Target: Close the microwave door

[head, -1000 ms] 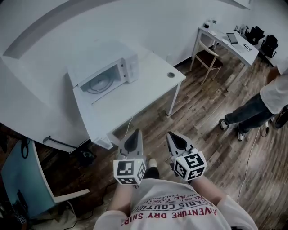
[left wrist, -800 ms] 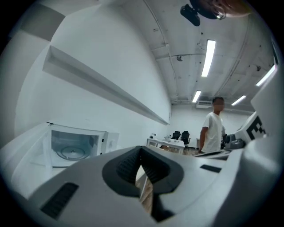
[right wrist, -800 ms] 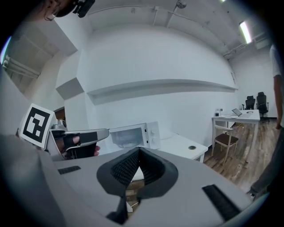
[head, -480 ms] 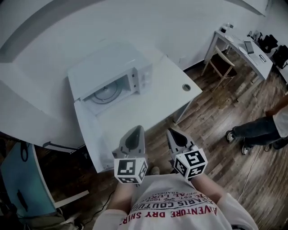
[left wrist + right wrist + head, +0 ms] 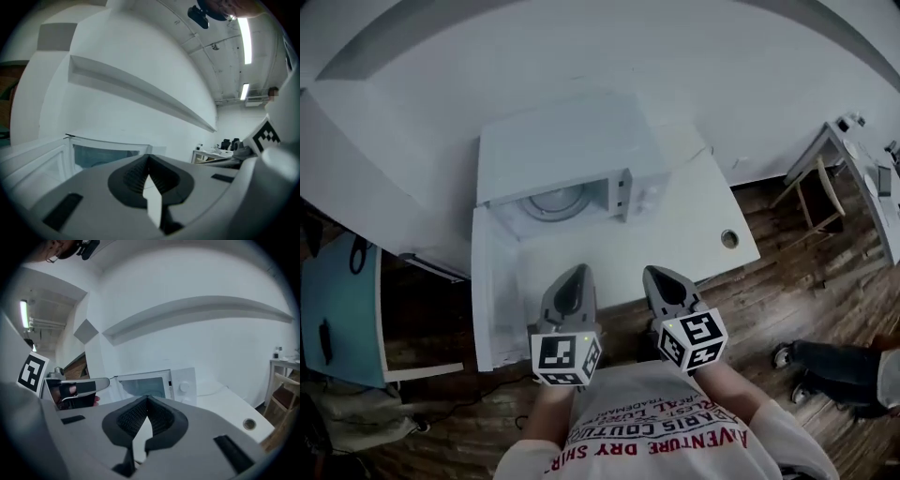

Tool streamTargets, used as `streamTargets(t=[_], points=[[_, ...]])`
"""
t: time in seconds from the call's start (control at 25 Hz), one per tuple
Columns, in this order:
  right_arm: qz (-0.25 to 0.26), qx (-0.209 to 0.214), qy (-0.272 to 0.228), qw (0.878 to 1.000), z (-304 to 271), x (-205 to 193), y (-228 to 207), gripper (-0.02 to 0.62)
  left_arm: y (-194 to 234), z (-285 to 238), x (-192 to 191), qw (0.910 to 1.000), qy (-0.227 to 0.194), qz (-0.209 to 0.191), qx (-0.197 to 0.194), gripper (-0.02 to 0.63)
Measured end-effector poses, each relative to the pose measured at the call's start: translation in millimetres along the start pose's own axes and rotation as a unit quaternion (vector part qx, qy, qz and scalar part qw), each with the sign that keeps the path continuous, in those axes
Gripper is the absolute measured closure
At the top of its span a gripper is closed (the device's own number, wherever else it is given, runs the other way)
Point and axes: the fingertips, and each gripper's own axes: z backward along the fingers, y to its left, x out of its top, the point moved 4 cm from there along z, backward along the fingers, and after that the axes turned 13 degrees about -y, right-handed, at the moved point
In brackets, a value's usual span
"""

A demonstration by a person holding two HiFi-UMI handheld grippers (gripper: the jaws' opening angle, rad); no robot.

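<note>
A white microwave [image 5: 567, 155] stands on a white table [image 5: 694, 225] against the wall. Its door [image 5: 486, 295] hangs wide open to the left, and the glass turntable [image 5: 555, 202] shows inside. My left gripper [image 5: 572, 274] is shut and empty, over the table's front edge just right of the open door. My right gripper [image 5: 662, 275] is shut and empty beside it, in front of the control panel [image 5: 649, 192]. The right gripper view has its gripper [image 5: 147, 398] pointing at the microwave [image 5: 150, 384]. From the left gripper [image 5: 149, 157] the cavity [image 5: 105, 154] shows ahead.
A round cable hole [image 5: 729, 239] sits near the table's right end. A wooden chair [image 5: 811, 187] and another desk [image 5: 867, 155] stand to the right. A person's shoes [image 5: 797, 370] are on the wood floor. A blue panel [image 5: 337, 309] lies at left.
I have come closer to the table and turned left; the microwave now sits straight ahead and larger. Both grippers stay shut, now over the table's front edge. The door is still open.
</note>
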Motion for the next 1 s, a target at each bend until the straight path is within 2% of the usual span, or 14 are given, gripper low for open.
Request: streamTargets(t=[0.28, 0.52, 0.64, 0.8, 1.0], points=[[0.009, 0.117, 0.042, 0.992, -47, 9, -41, 0.589, -11, -40, 1, 0.9946, -0.012, -0.013, 0.102, 0.6], [0.043, 0.168, 0.046, 0.984, -79, 21, -71, 0.589, -16, -52, -6, 0.9819, -0.015, -0.01, 0.189, 0.6], [0.077, 0.174, 0.031, 0.981, -102, 30, -81, 0.589, -14, -49, -7, 0.9719, -0.02, -0.019, 0.234, 0.6], [0.11, 0.159, 0.009, 0.981, -128, 40, -91, 0.589, -7, -33, -7, 0.9576, -0.02, -0.029, 0.286, 0.6], [0.127, 0.149, 0.004, 0.981, -149, 45, -96, 0.589, 7, 5, -4, 0.9328, -0.02, -0.033, 0.358, 0.6]])
